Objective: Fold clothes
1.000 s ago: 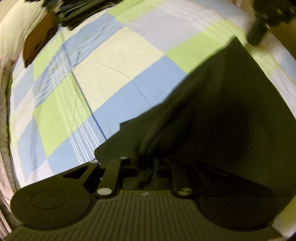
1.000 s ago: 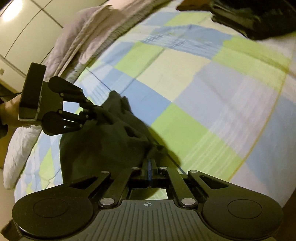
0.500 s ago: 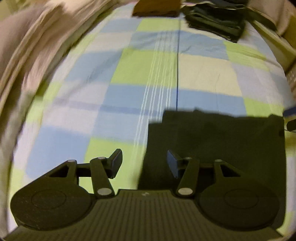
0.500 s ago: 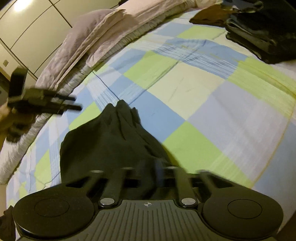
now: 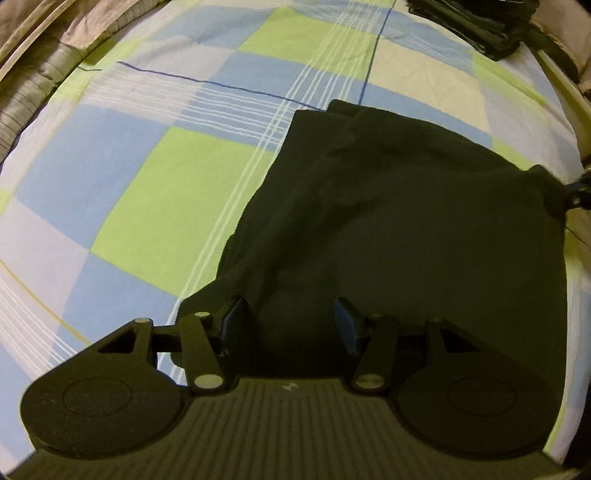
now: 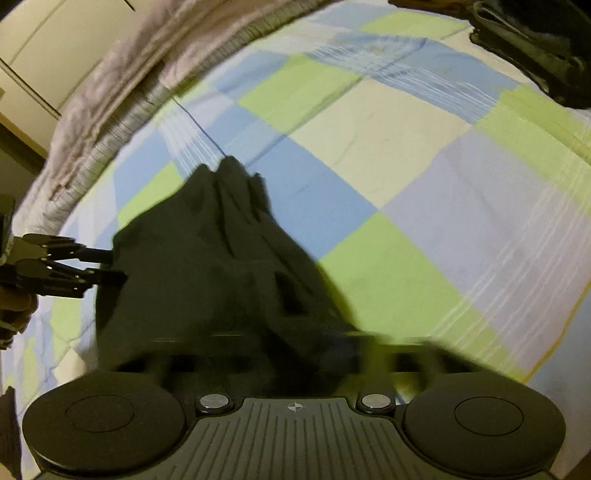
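On the bed, left tool [image 5: 288, 325] spread over dark garment [image 5: 406, 221]; right tool's closing jaws blurred

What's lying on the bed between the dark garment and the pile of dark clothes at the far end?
Nothing: only bare checked bedspread separates the dark garment from the pile of dark clothes. Both wrist views show that stretch.

The bedsheet [image 5: 155, 192] is a check of lime green, light blue, pale lilac and cream squares, crossed by thin white stripes and a dark blue line. On it lies a plain black garment [image 5: 424, 229]. Folded clothes [image 6: 535, 48] at upper right look black too, perhaps dark grey. The quilt [image 6: 122, 99] at upper left is greyish-lilac.
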A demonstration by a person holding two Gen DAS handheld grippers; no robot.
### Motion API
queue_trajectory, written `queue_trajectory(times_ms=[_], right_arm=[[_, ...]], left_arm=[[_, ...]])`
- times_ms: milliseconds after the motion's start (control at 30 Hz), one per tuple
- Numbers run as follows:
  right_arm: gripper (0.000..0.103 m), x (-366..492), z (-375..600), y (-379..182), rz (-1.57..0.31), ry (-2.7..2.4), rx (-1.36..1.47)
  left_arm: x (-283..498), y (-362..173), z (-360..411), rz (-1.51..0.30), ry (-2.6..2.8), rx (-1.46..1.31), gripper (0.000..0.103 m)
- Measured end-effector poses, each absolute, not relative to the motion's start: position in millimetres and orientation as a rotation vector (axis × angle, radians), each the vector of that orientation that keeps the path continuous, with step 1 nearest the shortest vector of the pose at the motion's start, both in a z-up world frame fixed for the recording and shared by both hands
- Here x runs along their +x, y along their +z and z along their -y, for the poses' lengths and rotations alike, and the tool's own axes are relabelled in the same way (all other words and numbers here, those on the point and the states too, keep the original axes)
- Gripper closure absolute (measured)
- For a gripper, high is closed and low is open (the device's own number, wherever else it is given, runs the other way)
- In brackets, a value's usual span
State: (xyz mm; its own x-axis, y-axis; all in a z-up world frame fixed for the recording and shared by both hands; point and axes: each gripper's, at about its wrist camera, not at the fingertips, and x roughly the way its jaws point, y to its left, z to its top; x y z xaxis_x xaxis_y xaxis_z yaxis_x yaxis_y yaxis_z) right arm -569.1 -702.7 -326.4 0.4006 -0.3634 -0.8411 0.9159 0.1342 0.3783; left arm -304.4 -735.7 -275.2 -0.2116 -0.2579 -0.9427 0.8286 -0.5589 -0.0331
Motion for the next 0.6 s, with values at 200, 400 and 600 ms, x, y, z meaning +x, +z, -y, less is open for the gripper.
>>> queue_trajectory(times_ms=[200, 400, 600], right_arm=[[0.095, -577, 684, -299, -0.692, -1.056, 0.942], [0.095, -605, 682, -331, -0.697, -1.146, 1.116], [0.094, -616, 683, -316, -0.757, -1.147, 1.052]], left_arm=[[-310, -279, 737, -0.709, -1.859, 1.304, 0.053], [-307, -282, 739, -0.697, -1.828, 1.298, 0.048], [-278, -264, 725, -0.634, -1.776, 1.263, 0.048]])
